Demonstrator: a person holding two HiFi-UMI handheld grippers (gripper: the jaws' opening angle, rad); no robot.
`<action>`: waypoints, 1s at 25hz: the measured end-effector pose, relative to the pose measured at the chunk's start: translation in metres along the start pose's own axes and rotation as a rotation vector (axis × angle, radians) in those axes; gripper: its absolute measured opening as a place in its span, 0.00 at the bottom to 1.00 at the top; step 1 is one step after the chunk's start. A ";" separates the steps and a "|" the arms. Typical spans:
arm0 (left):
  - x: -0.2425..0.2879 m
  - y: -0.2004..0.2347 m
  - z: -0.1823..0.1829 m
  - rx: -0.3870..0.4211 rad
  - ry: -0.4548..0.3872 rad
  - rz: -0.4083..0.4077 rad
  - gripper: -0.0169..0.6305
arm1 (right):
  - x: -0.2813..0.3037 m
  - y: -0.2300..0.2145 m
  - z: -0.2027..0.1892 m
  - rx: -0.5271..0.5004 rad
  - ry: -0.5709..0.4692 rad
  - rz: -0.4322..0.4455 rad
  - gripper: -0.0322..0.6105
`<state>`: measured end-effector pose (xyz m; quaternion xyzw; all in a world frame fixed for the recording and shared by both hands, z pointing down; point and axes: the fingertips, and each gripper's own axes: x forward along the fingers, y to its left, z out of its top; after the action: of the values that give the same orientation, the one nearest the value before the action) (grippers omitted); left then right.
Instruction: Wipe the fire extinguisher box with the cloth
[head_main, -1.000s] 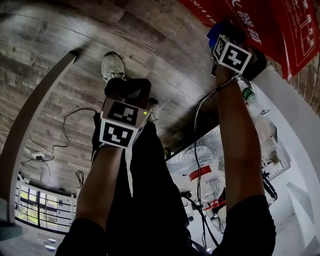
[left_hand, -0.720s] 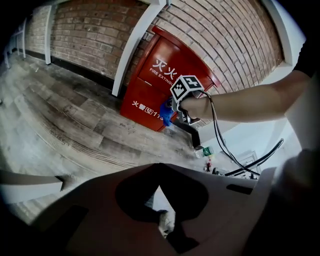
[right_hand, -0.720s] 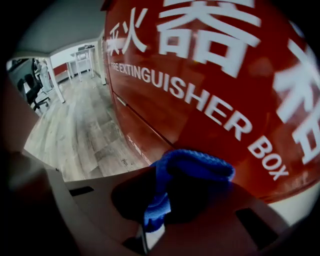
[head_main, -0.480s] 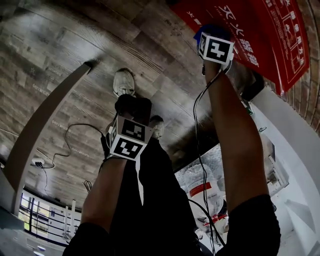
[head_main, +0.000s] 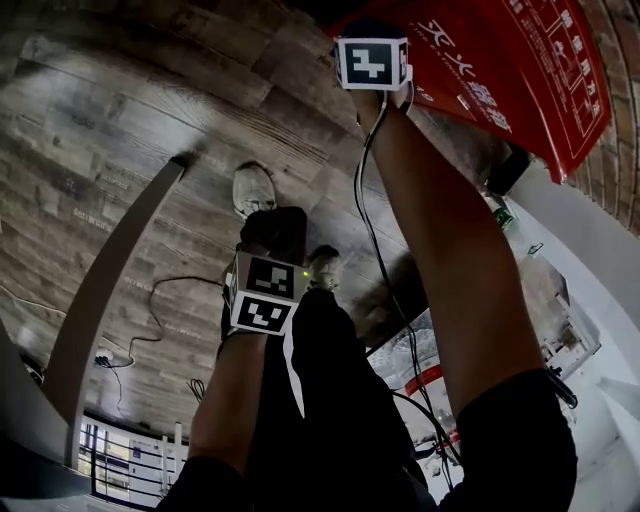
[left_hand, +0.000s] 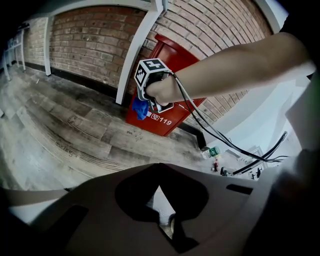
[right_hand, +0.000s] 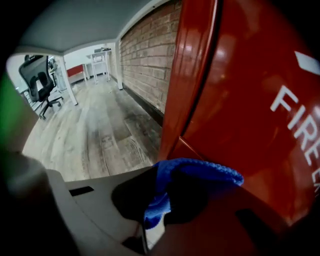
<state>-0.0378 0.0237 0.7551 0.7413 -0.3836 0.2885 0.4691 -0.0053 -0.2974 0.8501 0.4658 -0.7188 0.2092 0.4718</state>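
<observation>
Right gripper (right_hand: 150, 220), clamped on the blue cloth (right_hand: 192, 172), holds it against the red fire extinguisher box (right_hand: 235, 90), while the left gripper (left_hand: 162, 222) hangs closed and empty above the wooden floor (left_hand: 75, 125).

A floor (head_main: 120, 130) of weathered grey-brown wood planks runs up to a brick wall. A red fire extinguisher box (left_hand: 172, 52) stands on it against the wall, just beside a white post (left_hand: 135, 60). A person's two pale shoes (head_main: 253, 187) rest on the planks, one ahead of the other. A thin black cable (head_main: 160, 290) loops across the boards toward a white power strip (head_main: 100, 358). A green-labelled bottle (left_hand: 213, 151) is near the wall's foot. Farther off stands a black office chair (right_hand: 37, 80).
</observation>
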 end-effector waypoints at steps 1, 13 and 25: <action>0.000 0.002 0.000 -0.007 -0.003 0.000 0.02 | 0.001 0.002 0.003 0.008 0.004 -0.004 0.12; 0.029 0.039 -0.009 -0.013 0.021 0.038 0.02 | 0.046 0.023 -0.002 -0.052 -0.045 0.017 0.11; 0.050 0.027 -0.013 -0.001 0.051 0.025 0.02 | 0.034 -0.052 -0.097 0.139 0.077 -0.035 0.11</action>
<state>-0.0346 0.0140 0.8124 0.7284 -0.3809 0.3131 0.4757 0.0825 -0.2671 0.9181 0.5016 -0.6758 0.2681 0.4689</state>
